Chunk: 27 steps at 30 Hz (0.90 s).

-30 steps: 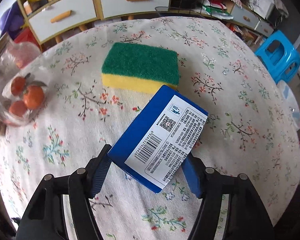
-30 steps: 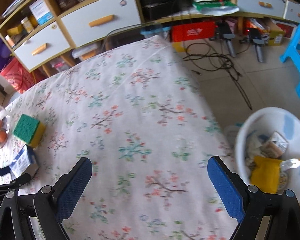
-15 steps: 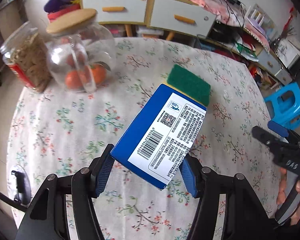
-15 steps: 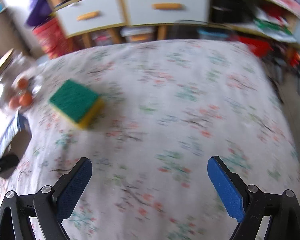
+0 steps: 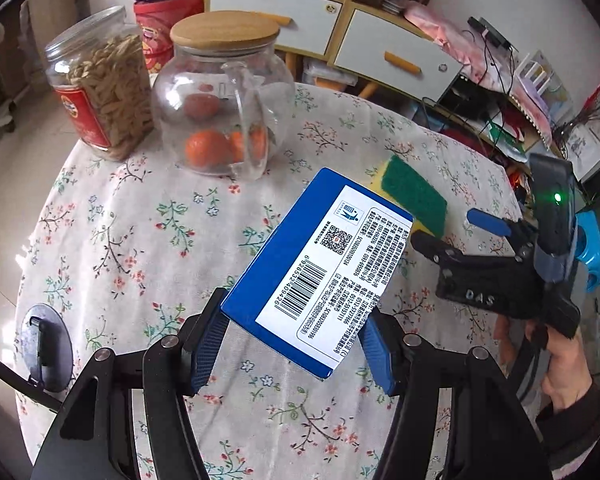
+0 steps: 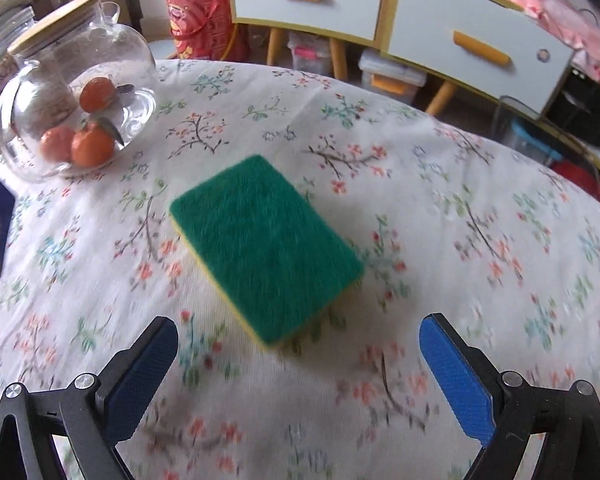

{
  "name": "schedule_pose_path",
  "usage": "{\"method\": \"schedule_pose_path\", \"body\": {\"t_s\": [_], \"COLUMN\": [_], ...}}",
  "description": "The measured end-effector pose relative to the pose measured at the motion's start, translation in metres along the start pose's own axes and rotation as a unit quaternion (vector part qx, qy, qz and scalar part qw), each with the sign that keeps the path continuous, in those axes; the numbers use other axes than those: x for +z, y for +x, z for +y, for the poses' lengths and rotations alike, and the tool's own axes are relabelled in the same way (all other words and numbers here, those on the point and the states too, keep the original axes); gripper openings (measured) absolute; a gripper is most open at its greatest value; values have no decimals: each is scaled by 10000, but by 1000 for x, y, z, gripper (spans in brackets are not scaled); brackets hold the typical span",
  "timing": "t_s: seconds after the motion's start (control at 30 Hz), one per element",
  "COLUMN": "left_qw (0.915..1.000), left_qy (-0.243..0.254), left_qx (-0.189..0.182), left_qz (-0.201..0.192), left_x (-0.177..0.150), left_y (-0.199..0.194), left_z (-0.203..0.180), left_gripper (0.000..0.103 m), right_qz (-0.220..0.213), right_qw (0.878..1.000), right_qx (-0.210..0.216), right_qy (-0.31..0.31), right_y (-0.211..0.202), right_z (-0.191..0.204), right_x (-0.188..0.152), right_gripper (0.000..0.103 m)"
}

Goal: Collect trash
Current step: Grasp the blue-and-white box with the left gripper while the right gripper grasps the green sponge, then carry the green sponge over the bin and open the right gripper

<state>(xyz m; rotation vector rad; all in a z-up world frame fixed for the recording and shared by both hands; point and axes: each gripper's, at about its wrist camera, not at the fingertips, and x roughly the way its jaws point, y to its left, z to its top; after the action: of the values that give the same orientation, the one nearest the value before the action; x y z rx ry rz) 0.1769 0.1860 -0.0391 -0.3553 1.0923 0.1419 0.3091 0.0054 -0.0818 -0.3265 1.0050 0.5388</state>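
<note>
A blue carton (image 5: 316, 276) with a white barcode label is clamped between the blue pads of the left gripper (image 5: 292, 344) and is held tilted, clear of the floral tablecloth (image 5: 148, 240). The grip is taken near the carton's lower end, across its narrow width. The carton is judged light and thin-walled, probably empty, stiff along its edges but easily crushed on the broad faces; the glossy surface could slip if the squeeze is eased.

The right gripper (image 6: 298, 354) is spread wide and nothing is held in it. It is aimed at the green-and-yellow sponge (image 6: 266, 248), which lies flat on the tablecloth just ahead of the fingertips, green scouring side up. The sponge is judged soft, light and compressible, with a rough top that should give good friction. It is best taken across the shorter width, with the pads set low on the yellow foam sides.

Whether the sponge counts as trash cannot be told. A glass jar of oranges (image 6: 74, 120) with a wooden lid stands well apart to the left, and a plastic jar of snacks (image 5: 100, 92) is seen beside it in the left wrist view; both are fragile or tippable and should be cleared.
</note>
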Motion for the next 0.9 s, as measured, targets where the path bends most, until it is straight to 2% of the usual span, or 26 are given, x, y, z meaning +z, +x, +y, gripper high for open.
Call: {"method": "schedule_pose_path", "body": {"t_s": [0.2,0.23,0.27,0.3,0.37,0.63,0.9], "left_qw": [10000,10000,10000,10000,10000,9999,9988], "left_qy": [-68,-68,-62,-55,-69,52,406], "left_qx": [5,7,7,5,4,-101,-253], "left_qz": [11,6,1,-3,-6,-101,-140], "left_x": [4,5,6,6,6,2,-12], "left_y": [3,3,4,3,3,-4,-10], "left_z": [10,10,9,9,9,-10,-43], "left_gripper": [64,64,64,64,64,64,64], "right_qz": [76,79,93,125,165,168,349], "right_qw": [9999,9998,9998,9997,9997,9994,9968], "right_qx": [16,5,1,-6,-80,104,-81], "right_qy": [-146,-170,-200,-213,-188,269,713], "right_y": [19,20,21,22,21,-15,-74], "right_z": [10,10,13,14,15,4,-21], "right_x": [18,21,22,23,24,6,-28], "right_gripper": [99,95,84,78,73,72,72]}}
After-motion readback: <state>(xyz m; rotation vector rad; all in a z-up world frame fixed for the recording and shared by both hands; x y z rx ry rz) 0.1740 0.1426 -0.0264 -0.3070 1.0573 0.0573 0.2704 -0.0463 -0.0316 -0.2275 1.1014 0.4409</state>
